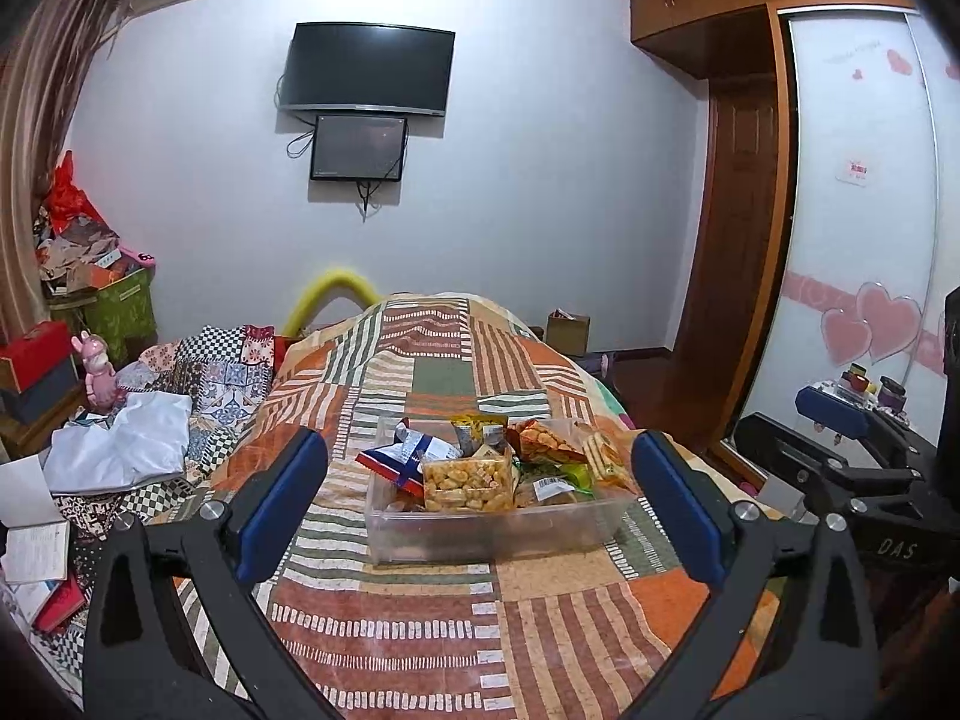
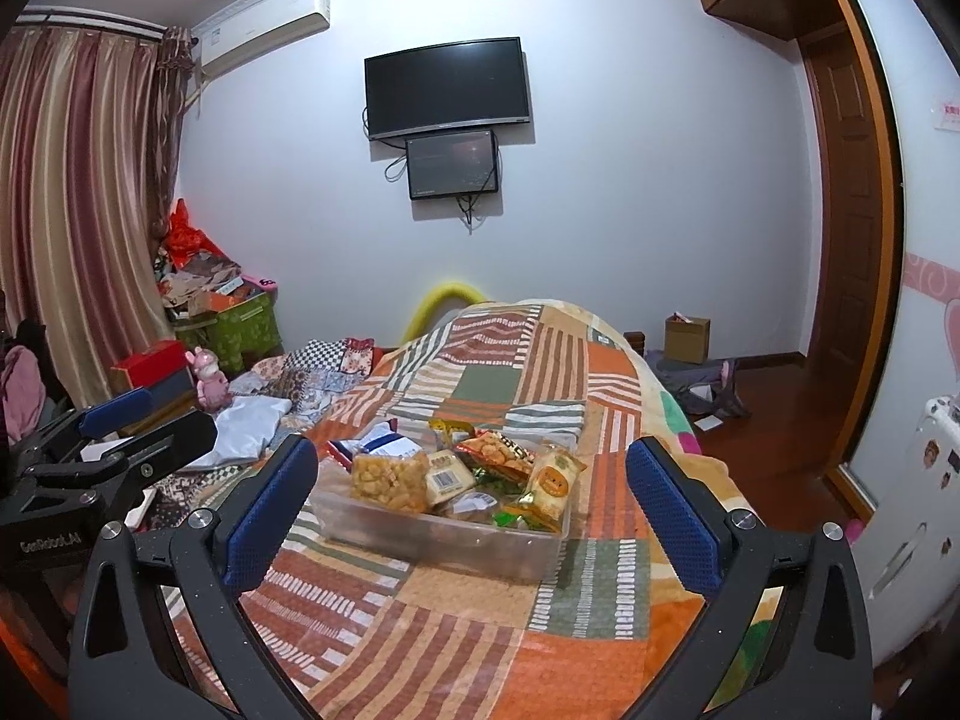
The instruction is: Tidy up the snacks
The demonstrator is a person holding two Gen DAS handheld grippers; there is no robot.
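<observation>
From the left wrist camera, the left gripper (image 1: pixel 480 498) has its blue-padded fingers (image 1: pixel 282 498) spread wide with nothing pinched between them — the clear plastic bin (image 1: pixel 492 531) sits on the patchwork bedspread (image 1: pixel 420 618) just past the fingertips, toward 12 o'clock and framed by the gap. The bin is heaped with snack packets: a clear bag of golden puffed pieces (image 1: pixel 468 483) at the front, a blue-and-white packet (image 1: pixel 399 459) at its 9 o'clock, an orange-red bag (image 1: pixel 549 444) toward 1 o'clock, and green wrappers (image 1: pixel 558 474) at 3 o'clock. The right gripper (image 1: pixel 834 414) shows at the 3 o'clock edge, well clear of the bin. From the right wrist camera, the right gripper (image 2: pixel 471 498) likewise has its fingers (image 2: pixel 672 501) parted wide and empty; the same bin (image 2: pixel 444 531) lies on the bedspread (image 2: pixel 420 618) ahead at about 11 o'clock, between the fingertips and slightly nearer the left one. The puffed bag (image 2: pixel 387 480) stands at the bin's 9 o'clock end — a yellow-and-white packet (image 2: pixel 555 480) leans at its 3 o'clock end, an orange-red bag (image 2: pixel 495 450) behind. The left gripper (image 2: pixel 120 414) appears at 9 o'clock, apart from the bin.
</observation>
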